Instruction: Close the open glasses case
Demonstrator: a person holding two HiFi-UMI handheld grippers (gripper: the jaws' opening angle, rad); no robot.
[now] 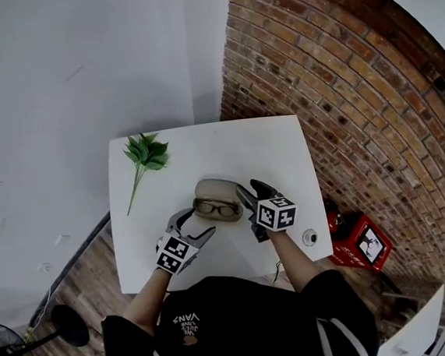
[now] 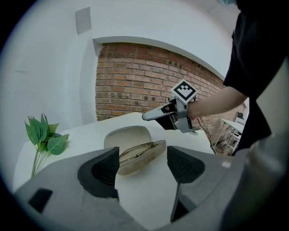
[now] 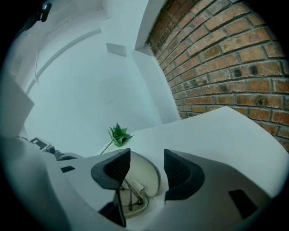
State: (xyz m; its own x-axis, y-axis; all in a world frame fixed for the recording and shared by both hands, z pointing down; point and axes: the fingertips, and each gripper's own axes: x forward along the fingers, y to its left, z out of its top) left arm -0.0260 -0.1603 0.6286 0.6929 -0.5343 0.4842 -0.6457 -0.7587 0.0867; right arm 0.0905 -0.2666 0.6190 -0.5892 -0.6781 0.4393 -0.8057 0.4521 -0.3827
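Glasses case (image 1: 217, 200) lies open between the left hand-held gripper (image 2: 144, 167) and right hand-held gripper (image 3: 146, 169), each wide open, holding nothing.

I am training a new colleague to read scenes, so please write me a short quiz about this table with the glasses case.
1. True or false: the case is shut.
2. What lies in the case? A) glasses B) a pen C) nothing
3. Fill in: the sprig lies nearer the ___ gripper.
Key: 1 false, it stands open; 2 A; 3 left gripper.
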